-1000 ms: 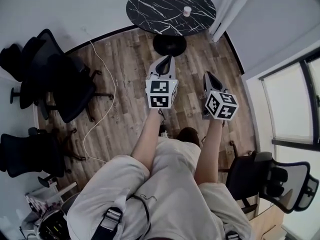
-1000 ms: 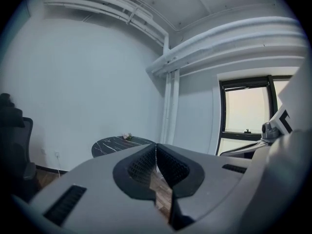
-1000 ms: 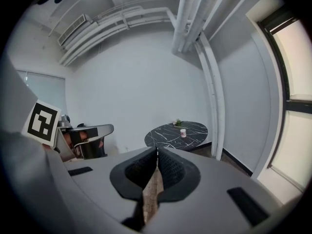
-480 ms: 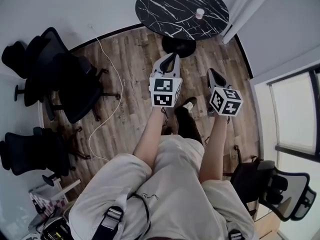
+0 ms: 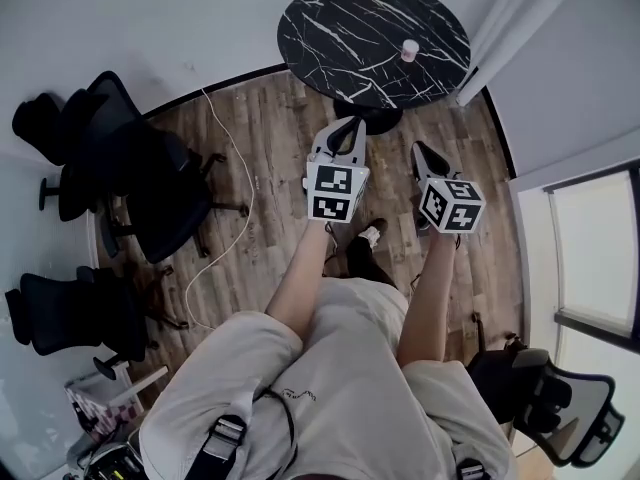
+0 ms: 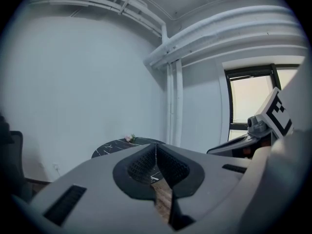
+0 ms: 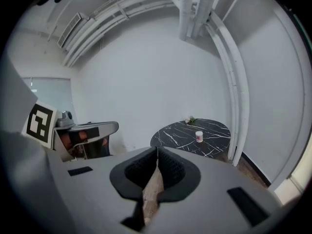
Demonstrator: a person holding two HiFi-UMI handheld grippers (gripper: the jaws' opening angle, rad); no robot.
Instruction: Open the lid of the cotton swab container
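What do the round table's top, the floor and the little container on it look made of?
The round table top: polished black marble or a marble-look laminate, judging by white veins on a smooth dark surface. The floor: wood or wood-look planks, matte, with grain and board seams. The container: probably white plastic, too small to be sure.

Ahead of your jaws, open wooden floor reaches the marble table bearing the cotton swab container; office chairs crowd left.
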